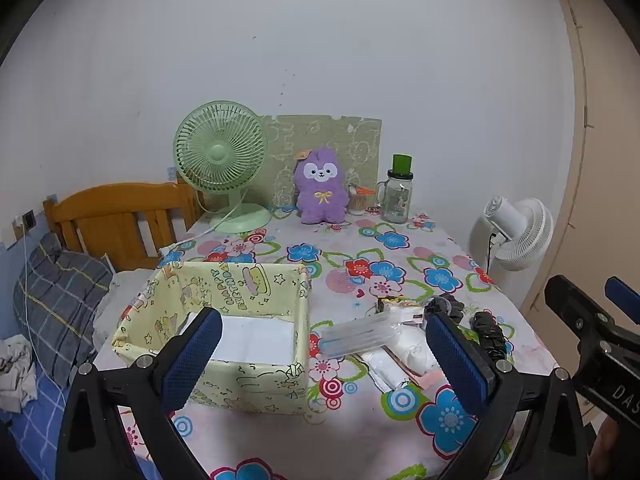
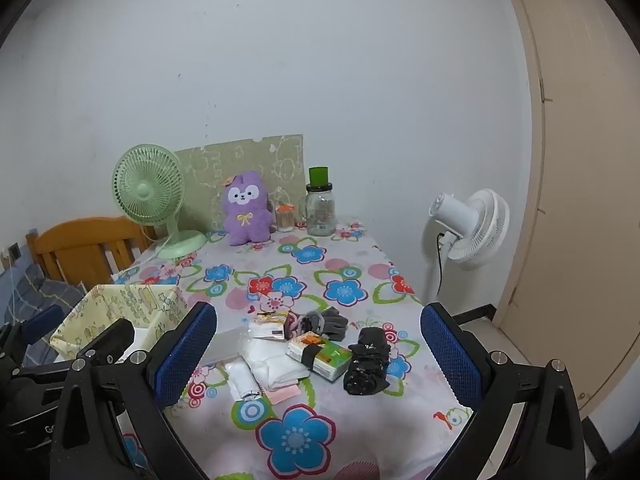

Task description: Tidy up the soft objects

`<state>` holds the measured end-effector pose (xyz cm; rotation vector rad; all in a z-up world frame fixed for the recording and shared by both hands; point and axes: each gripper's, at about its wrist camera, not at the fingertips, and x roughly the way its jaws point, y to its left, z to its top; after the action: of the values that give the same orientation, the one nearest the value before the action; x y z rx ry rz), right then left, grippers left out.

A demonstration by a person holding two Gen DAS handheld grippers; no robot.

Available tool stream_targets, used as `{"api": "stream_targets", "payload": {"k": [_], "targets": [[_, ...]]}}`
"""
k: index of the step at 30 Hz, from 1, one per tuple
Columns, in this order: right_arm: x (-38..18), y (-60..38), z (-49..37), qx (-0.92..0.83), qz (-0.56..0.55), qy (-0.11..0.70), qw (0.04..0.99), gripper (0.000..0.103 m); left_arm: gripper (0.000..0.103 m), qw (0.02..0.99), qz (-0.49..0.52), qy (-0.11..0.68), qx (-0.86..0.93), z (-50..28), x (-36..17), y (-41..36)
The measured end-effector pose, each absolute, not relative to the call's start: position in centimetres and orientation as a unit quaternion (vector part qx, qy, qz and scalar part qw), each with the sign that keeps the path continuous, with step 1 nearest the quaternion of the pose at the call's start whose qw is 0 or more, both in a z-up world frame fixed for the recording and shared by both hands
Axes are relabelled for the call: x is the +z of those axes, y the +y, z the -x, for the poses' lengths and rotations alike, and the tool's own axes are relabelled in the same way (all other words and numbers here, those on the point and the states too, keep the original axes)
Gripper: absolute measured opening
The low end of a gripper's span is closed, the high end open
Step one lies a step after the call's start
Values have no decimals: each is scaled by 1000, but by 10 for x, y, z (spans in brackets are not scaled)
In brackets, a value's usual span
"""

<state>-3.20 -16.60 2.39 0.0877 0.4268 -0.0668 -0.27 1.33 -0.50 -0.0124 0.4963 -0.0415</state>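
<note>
Checking my rig: left gripper [image 1: 324,354] is a black plastic frame, two angled arms, each ending in a blue finger pad [image 1: 192,358] with fine knurled texture. Round silver screw heads [image 1: 144,361] sit at the arm joints. Right gripper [image 2: 318,354] is the same build: black arms, blue textured pads [image 2: 185,354], silver screws [image 2: 496,357]. From the left camera I read white lettering "DAS" [image 1: 624,395] on the right unit's black body.

box [image 1: 224,328] sits left of the pile [image 2: 316,344] on the table [image 2: 344,432].
</note>
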Motion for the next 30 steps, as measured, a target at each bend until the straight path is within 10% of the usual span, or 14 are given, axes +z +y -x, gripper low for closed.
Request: {"api": "stream_targets", "payload": {"k": [30], "targets": [[21,-165,30,-31,-43,211,976,102,103,969,14,245,-25,3,-10,15]]}}
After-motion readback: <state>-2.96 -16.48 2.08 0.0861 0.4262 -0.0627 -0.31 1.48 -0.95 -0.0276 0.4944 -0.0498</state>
